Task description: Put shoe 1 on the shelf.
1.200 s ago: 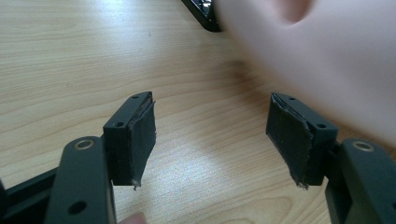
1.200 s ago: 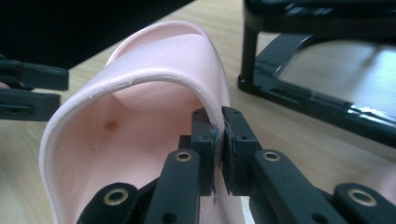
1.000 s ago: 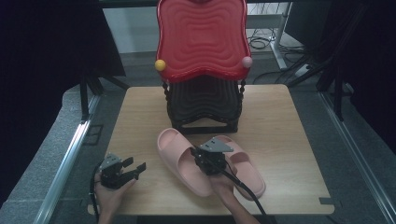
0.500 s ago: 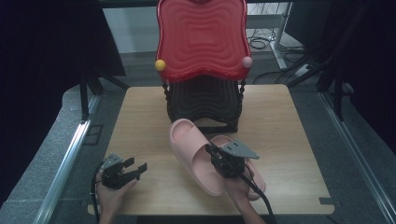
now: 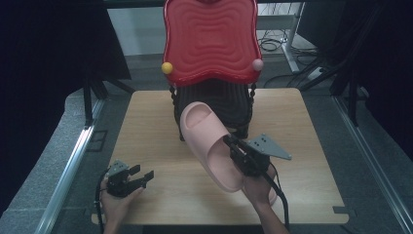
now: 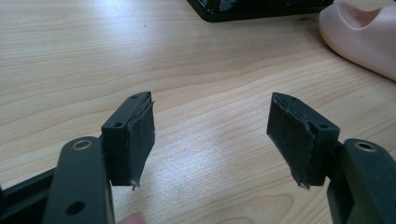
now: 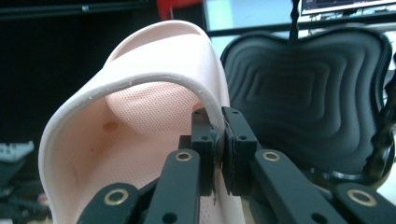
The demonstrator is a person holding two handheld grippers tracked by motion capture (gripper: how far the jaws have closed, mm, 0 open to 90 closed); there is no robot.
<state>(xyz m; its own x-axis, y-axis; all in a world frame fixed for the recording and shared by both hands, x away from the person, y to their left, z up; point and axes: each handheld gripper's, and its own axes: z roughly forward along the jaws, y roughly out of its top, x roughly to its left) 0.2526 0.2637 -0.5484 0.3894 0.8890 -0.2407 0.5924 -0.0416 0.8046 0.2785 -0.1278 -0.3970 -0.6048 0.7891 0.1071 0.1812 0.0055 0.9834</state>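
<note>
Right gripper (image 5: 233, 145): jaws pinched tight on the side wall of the strap of a pink slide sandal (image 5: 212, 144). In the right gripper view the pads (image 7: 205, 140) are seen clamped one inside and one outside the strap edge of the sandal (image 7: 140, 126), a thin rim that gives a firm bite without crushing the sole.

The sandal is held clear of the wooden table (image 5: 311, 146), toe pointed away from the person and tipped up toward the small tiered rack (image 5: 214, 97) at the table's far edge. This tilt is judged to suit sliding the shoe toe-first onto the rack's black lower shelf (image 7: 299, 93), which lies directly ahead in the right gripper view. The red wavy top shelf (image 5: 210, 41) stands above it, with a yellow knob (image 5: 167, 68) and a pink knob (image 5: 257, 64) at its corners.

A second pink sandal (image 6: 364, 37) is seen lying flat on the table in the left gripper view, probably awaiting its turn.

Left gripper (image 5: 141, 176): parked low at the near left of the table, jaws spread wide, nothing between them. It is judged to be kept aside, clear of the rack.
</note>
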